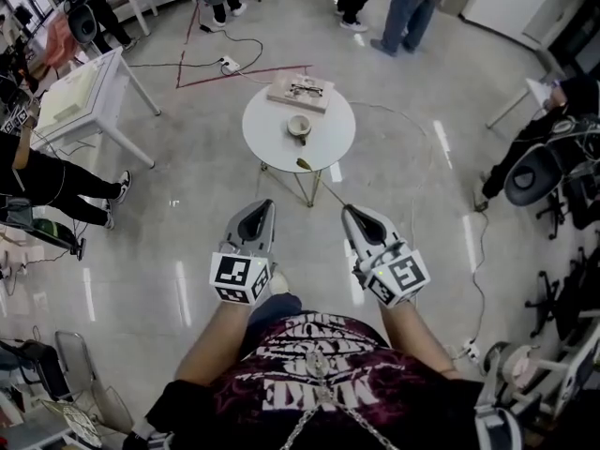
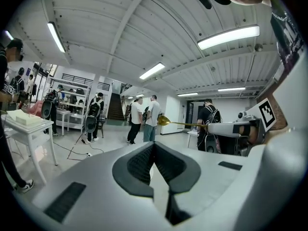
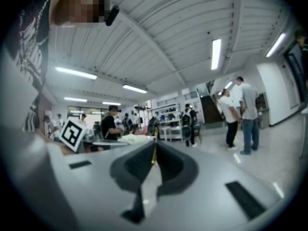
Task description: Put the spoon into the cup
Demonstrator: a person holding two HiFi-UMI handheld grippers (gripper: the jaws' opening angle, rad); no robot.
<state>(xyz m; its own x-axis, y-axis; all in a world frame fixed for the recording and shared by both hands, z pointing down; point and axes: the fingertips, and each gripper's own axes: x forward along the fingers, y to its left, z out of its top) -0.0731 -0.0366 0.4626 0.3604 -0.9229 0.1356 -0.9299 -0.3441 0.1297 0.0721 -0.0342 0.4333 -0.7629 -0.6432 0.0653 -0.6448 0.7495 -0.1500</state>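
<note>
left claw (image 1: pixel 265 206): clenched on nothing, idle | cup (image 1: pixel 299 127): upright on round table (image 1: pixel 333 143), well ahead, no spoon in it | spoon (image 1: pixel 322 184): bowl leads toward cup | right claw (image 1: pixel 347 209): pinching spoon's handle end; I'd carry bowl above rim, tip it down, let go only once inside.

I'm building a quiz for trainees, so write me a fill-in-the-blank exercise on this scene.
1. The spoon is clamped in the ___ gripper.
2. The cup stands on a round white ___.
3. Beyond the cup lies a pair of ___.

Missing words: right; table; glasses.
</note>
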